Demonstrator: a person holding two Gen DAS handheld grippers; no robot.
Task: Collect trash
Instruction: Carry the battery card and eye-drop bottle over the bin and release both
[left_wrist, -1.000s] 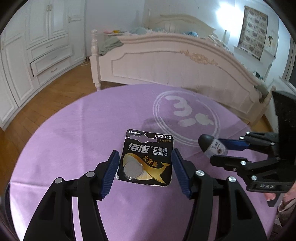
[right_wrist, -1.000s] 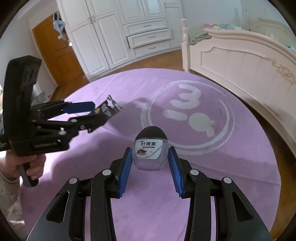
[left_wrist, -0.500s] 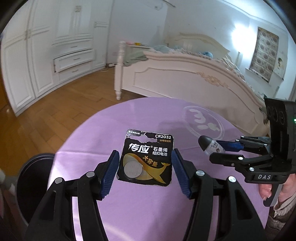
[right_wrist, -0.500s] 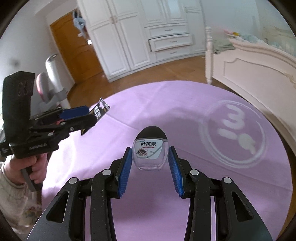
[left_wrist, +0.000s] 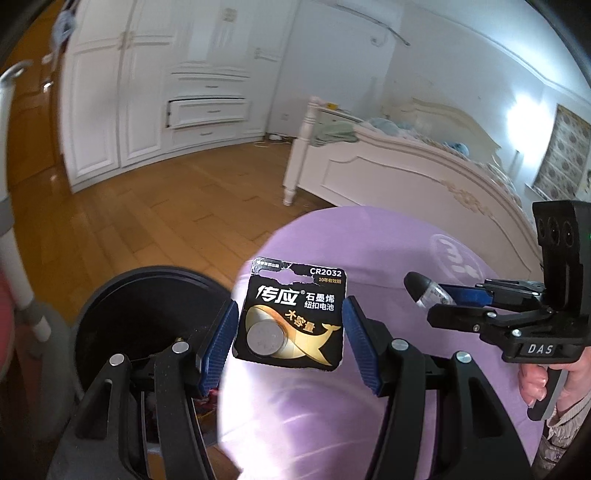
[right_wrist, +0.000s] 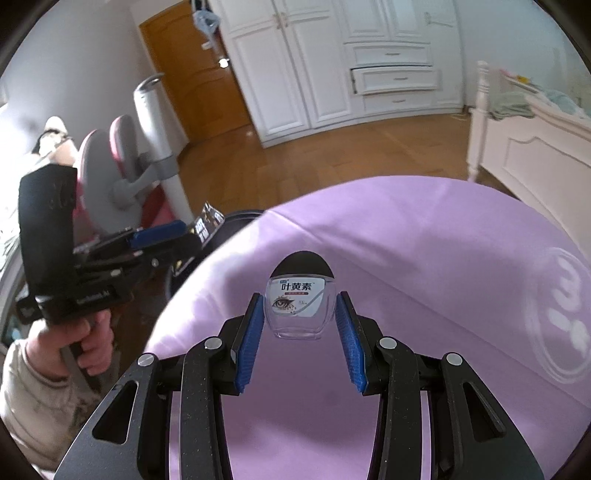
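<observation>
My left gripper (left_wrist: 290, 332) is shut on a black CR2032 button-battery card (left_wrist: 291, 314) and holds it in the air over the left edge of the purple table (left_wrist: 388, 251), beside a black round trash bin (left_wrist: 147, 295) below left. My right gripper (right_wrist: 300, 325) is shut on a small clear eye-drop bottle (right_wrist: 301, 299) with a black cap, held above the table. The right gripper also shows in the left wrist view (left_wrist: 436, 299) at the right. The left gripper shows in the right wrist view (right_wrist: 192, 236) at the left, with the card (right_wrist: 207, 221).
The bin holds some colourful trash (left_wrist: 207, 402). A grey and pink chair (right_wrist: 122, 162) stands left of the table. A white bed (left_wrist: 406, 177) lies behind the table, white wardrobes (right_wrist: 332, 62) along the far wall, on wooden floor (left_wrist: 147, 214).
Both grippers have swung left with their loads. The trash bin has come into the left wrist view and the left gripper now sits at the table's left edge, next to it.
</observation>
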